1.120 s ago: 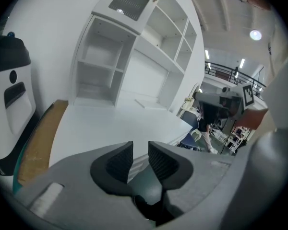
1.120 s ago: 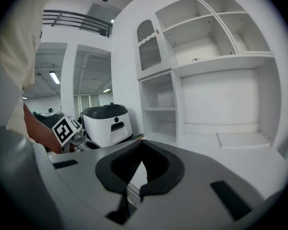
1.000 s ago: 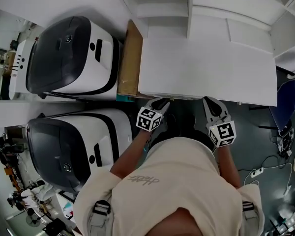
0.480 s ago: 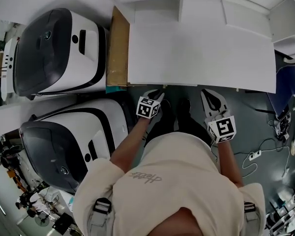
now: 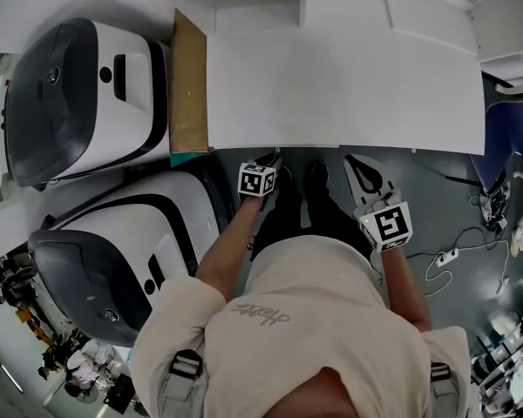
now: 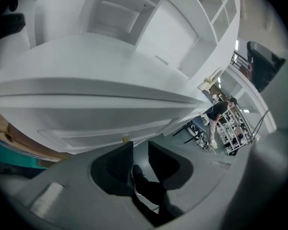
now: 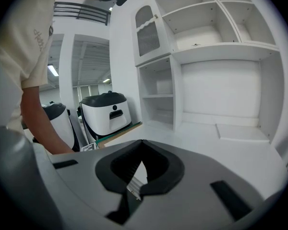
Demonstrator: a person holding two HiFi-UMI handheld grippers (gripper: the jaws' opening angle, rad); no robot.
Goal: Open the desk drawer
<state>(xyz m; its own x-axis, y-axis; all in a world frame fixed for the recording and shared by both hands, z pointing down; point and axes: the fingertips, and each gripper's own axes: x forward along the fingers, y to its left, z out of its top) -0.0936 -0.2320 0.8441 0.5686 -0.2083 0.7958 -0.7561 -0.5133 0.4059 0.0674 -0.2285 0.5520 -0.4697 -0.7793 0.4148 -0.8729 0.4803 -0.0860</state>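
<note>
To the left of the left claw (image 6: 140,145), two black-and-white machines (image 5: 78,103) stand side by side. A brown cardboard sheet (image 5: 189,85) stands on edge between the upper one and the bench (image 5: 349,94), up and to the left of that claw.

The left claw is released. Its two dark fingers (image 6: 120,159) stand a narrow gap apart with nothing between them, and only floor and a dark shoe (image 6: 137,173) show through the gap. In the head view it sits just short of the bench's front edge, apart from it and pointing at it.

The drawer (image 6: 105,124) is a flat white panel under the lip of the bench top, just ahead of this claw's tips and above them. It lies flush with the bench front. A small yellowish tab (image 6: 125,139) at its lower edge is right beyond the left finger's tip.

The right claw (image 7: 141,142), well apart from the left one, is clenched on nothing, with its fingertips meeting at a point. It also stops just short of the bench edge. White shelves (image 7: 216,32) rise ahead of it, beyond the bare bench top. Cables and a power strip (image 5: 444,255) lie on the floor to its right.
</note>
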